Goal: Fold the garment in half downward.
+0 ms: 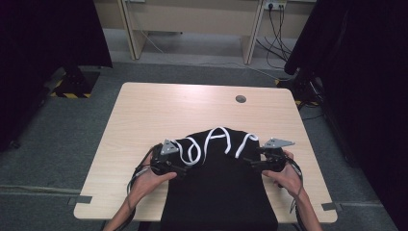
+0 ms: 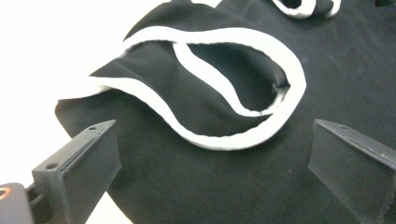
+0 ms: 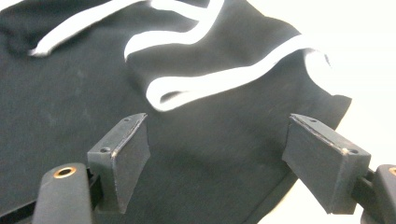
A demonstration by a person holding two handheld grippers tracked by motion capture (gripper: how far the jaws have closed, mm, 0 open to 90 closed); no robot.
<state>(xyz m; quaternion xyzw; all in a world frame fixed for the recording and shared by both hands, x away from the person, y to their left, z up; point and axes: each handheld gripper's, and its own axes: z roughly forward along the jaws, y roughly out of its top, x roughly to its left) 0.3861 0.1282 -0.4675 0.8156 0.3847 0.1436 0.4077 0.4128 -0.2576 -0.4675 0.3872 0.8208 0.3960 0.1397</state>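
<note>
A black garment (image 1: pixel 216 192) with white trim (image 1: pixel 211 139) lies on the near half of the wooden table (image 1: pixel 144 115), its lower part hanging over the front edge. My left gripper (image 1: pixel 179 168) rests at the garment's left edge, jaws pointing right. In the left gripper view the left gripper (image 2: pixel 212 163) is open over black cloth (image 2: pixel 187 186), just short of a looped white-edged opening (image 2: pixel 289 70). My right gripper (image 1: pixel 251 162) sits at the garment's right edge. In the right gripper view the right gripper (image 3: pixel 215 154) is open above the cloth (image 3: pixel 70 93), near a white band (image 3: pixel 210 79).
A round cable hole (image 1: pixel 240 99) sits in the table's far right part. Beyond the table stands a light desk (image 1: pixel 192 19) with cables (image 1: pixel 279 29) hanging by it. Dark curtains (image 1: pixel 43 38) flank both sides.
</note>
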